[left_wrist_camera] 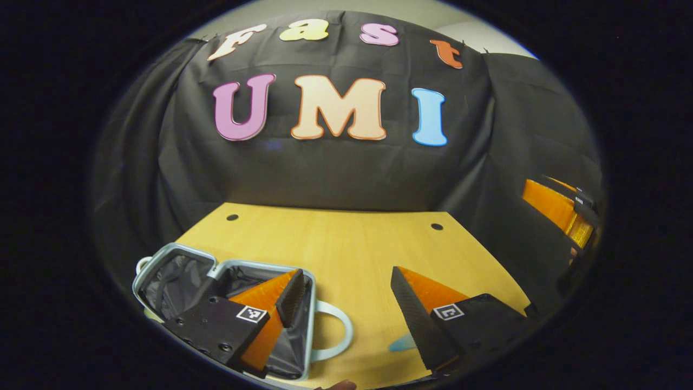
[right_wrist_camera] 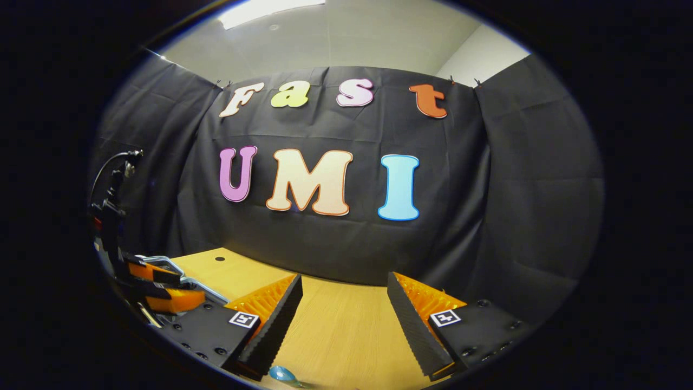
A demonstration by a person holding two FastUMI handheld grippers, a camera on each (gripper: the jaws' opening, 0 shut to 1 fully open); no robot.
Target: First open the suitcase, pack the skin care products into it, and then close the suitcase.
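Hovering over the open pale-blue hard-shell suitcase (left_wrist_camera: 178, 281), left tool (left_wrist_camera: 346, 295) spread, empty; right tool (right_wrist_camera: 344, 311) likewise. Risk: small blue item (right_wrist_camera: 281, 374) near the table (left_wrist_camera: 335, 238) edge gets knocked off.

the left claw (left_wrist_camera: 346, 303) hides part of the open suitcase (left_wrist_camera: 178, 271), its near corner cut off.

Even, soft indoor light falling from above; bright rectangular ceiling light panel (right_wrist_camera: 270, 8) glowing at top of right gripper view, slightly blown out. Pale wooden tabletop (left_wrist_camera: 346, 244) showing well lit, mild sheen, only faint shadows under fingers. Black draped cloth wall (right_wrist_camera: 514, 216) soaking up light, folds barely reading. Fisheye bending straight edges strongly toward rim in both views; brightness fading into dark vignette at edges. Centre staying sharp; objects at rim smearing and softening.
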